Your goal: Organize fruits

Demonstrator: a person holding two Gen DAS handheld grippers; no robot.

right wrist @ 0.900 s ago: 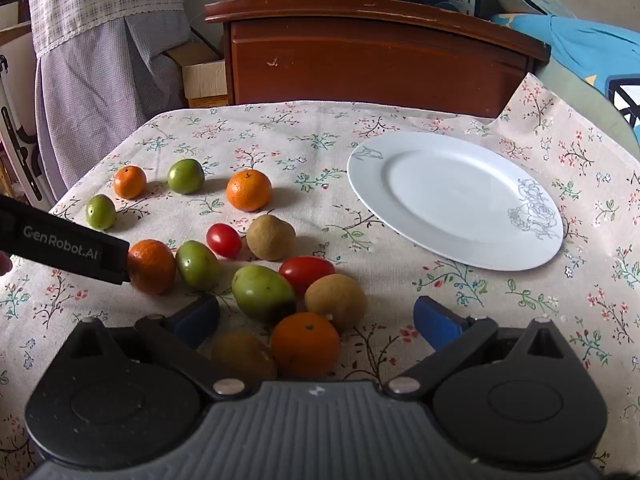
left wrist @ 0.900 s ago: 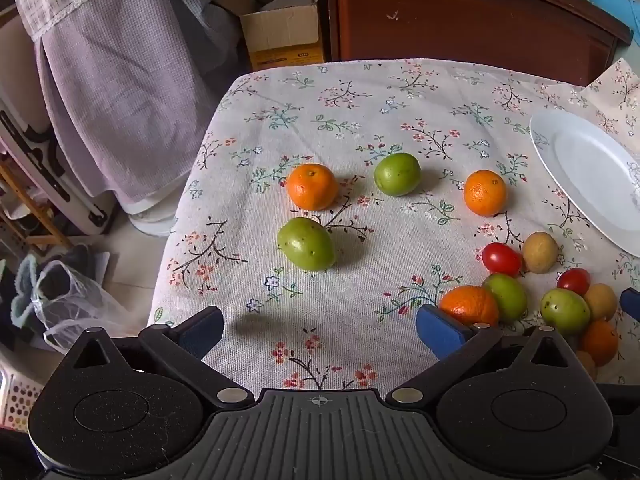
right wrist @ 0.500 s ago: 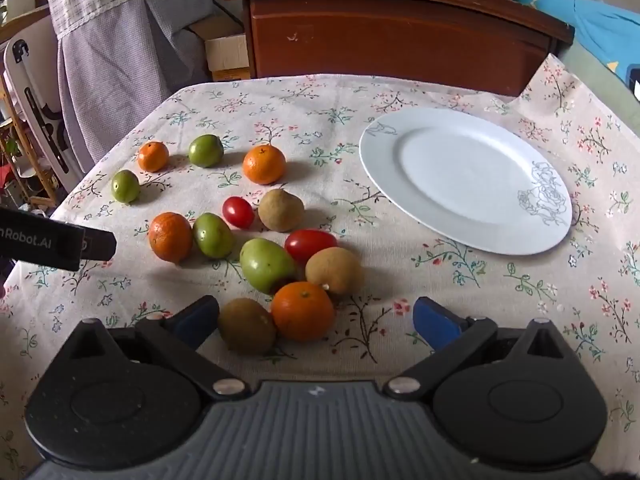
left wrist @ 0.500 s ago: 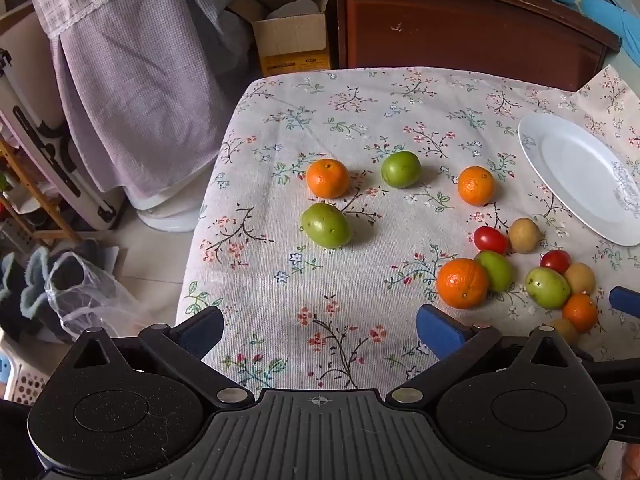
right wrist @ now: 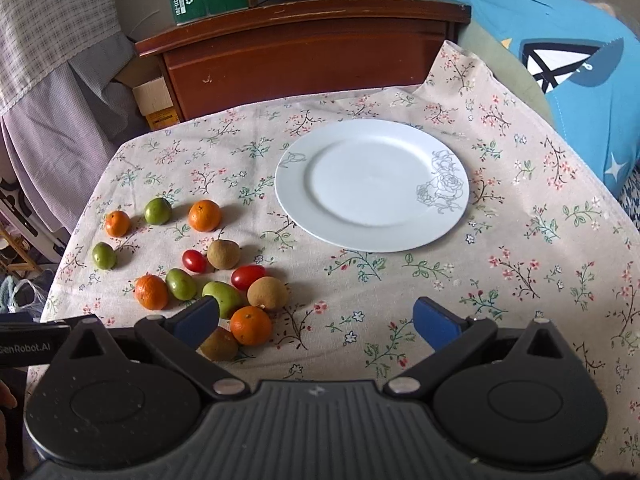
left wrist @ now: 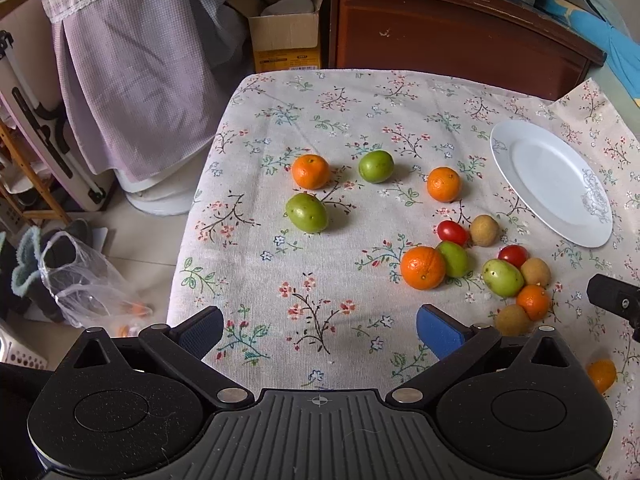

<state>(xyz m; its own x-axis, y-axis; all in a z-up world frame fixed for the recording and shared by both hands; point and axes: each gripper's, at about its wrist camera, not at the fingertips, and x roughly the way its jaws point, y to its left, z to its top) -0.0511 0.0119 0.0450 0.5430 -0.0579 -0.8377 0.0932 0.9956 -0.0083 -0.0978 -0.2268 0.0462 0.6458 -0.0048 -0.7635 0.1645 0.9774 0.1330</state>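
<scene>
Your tabletop wears a floral cloth and backs onto a dark wooden cabinet, with a cardboard box and lilac curtain off its left edge. The fruits lie scattered on the left half of the cloth: oranges, green ones, red tomatoes and brown ones, all beside the bare white plate. Both your left gripper and right gripper hover with jaws spread wide, holding nothing; the nearest orange sits just inside the right one's left finger.
</scene>
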